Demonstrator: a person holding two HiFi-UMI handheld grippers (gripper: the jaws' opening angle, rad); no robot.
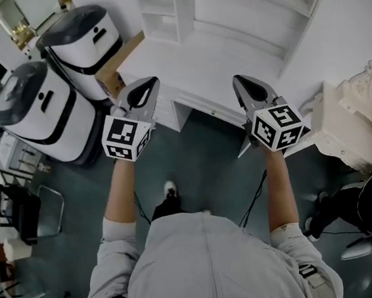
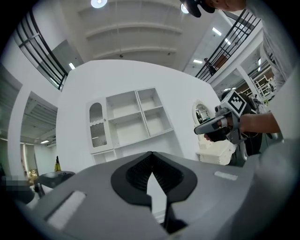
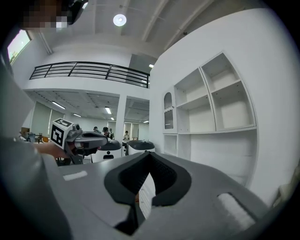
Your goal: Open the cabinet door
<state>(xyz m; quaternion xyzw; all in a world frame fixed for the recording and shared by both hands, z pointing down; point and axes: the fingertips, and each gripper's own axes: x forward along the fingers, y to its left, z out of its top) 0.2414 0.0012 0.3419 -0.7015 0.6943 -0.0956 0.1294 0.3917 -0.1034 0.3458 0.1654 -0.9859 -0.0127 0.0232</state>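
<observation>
As a person stands on a dark floor [image 1: 204, 160] before a white shelf cabinet [image 1: 225, 22], the left tongs [image 1: 151, 82] and the right tongs [image 1: 238, 80] point level toward it, each pressed together with nothing between them. The cabinet door [image 2: 96, 125], narrow and arched with a glazed panel, sits closed at the left end of the unit, well apart from both tongs. Two white machines [image 1: 37, 114] with dark lids and a cardboard box [image 1: 121, 66] stand to the person's left.
</observation>
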